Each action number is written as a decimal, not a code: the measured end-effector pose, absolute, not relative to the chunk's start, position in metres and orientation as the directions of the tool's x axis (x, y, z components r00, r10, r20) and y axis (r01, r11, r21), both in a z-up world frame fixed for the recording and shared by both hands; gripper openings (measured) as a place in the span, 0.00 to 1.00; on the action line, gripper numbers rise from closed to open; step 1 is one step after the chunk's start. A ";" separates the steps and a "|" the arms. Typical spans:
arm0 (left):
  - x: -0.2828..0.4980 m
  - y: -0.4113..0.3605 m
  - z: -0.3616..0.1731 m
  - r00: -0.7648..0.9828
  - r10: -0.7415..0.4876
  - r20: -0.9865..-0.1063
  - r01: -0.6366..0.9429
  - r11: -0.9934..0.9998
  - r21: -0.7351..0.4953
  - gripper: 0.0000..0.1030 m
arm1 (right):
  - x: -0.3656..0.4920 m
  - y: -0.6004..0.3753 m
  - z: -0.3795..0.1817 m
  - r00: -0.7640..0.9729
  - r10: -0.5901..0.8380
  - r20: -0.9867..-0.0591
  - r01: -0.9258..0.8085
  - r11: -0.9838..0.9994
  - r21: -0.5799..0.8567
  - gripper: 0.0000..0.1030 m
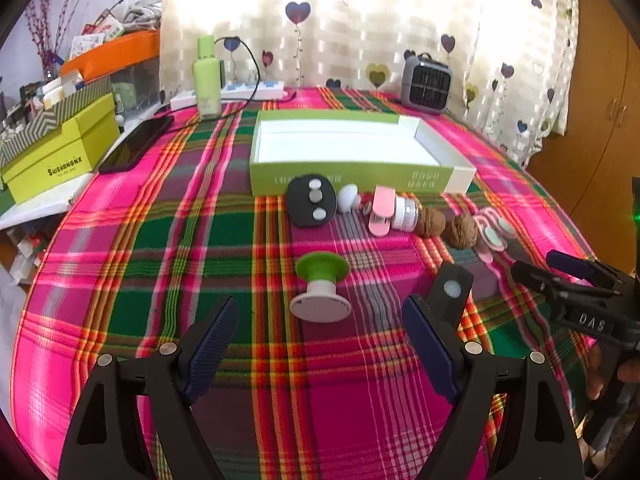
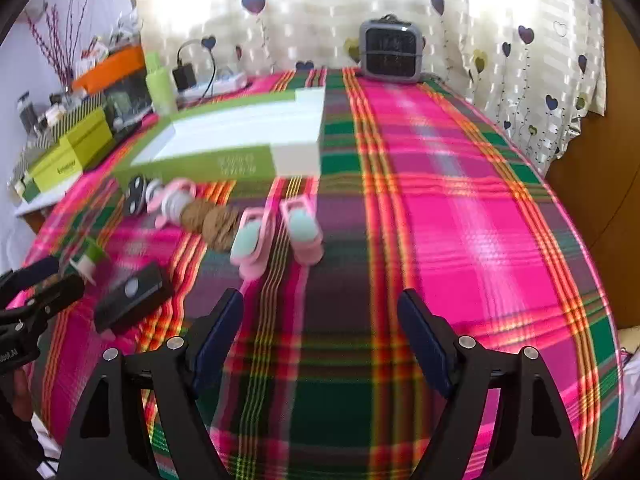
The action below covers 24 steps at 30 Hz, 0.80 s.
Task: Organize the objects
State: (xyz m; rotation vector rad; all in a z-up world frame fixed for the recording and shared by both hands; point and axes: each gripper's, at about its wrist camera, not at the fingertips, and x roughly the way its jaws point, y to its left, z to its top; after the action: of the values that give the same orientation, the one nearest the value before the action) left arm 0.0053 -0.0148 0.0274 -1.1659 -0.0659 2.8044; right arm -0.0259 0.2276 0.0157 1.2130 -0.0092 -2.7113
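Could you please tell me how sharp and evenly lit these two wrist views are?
Left wrist view: sharp, though the curtain is blown out by backlight and fisheye bends the plaid tablecloth. Right wrist view: motion-blurred, smearing the walnuts and pink clips; same glare.

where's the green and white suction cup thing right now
In the left wrist view, the green-topped, white-based plastic suction cup holder lies on the plaid cloth just ahead of the open left gripper, nearer than the black oval remote and green cardboard box.
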 end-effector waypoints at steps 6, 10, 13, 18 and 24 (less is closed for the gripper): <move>-0.001 -0.023 0.026 -0.692 0.102 -0.714 -0.061 -0.995 -0.083 0.81 | -0.039 0.232 0.029 -0.686 -0.142 -0.714 0.162 -0.986 0.040 0.77; -0.007 -0.024 0.023 -0.674 0.131 -0.727 -0.072 -0.991 -0.112 0.81 | -0.049 0.238 0.029 -0.689 -0.145 -0.710 0.142 -0.988 0.063 0.73; -0.008 -0.020 0.022 -0.676 0.125 -0.726 -0.080 -0.992 -0.096 0.80 | -0.056 0.239 0.027 -0.676 -0.157 -0.720 0.151 -0.986 0.073 0.69; -0.013 -0.022 0.020 -0.670 0.124 -0.732 -0.070 -0.992 -0.104 0.80 | -0.058 0.235 0.025 -0.674 -0.162 -0.721 0.173 -0.983 0.060 0.68; -0.018 -0.022 0.017 -0.662 0.125 -0.739 -0.060 -0.992 -0.114 0.79 | -0.063 0.230 0.022 -0.663 -0.170 -0.729 0.190 -0.980 0.057 0.67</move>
State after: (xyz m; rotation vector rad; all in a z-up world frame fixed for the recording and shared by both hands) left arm -0.0182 -0.0222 0.0169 -1.2419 -0.1217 2.7717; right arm -0.0630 0.2304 0.0223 1.1790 0.0356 -2.6972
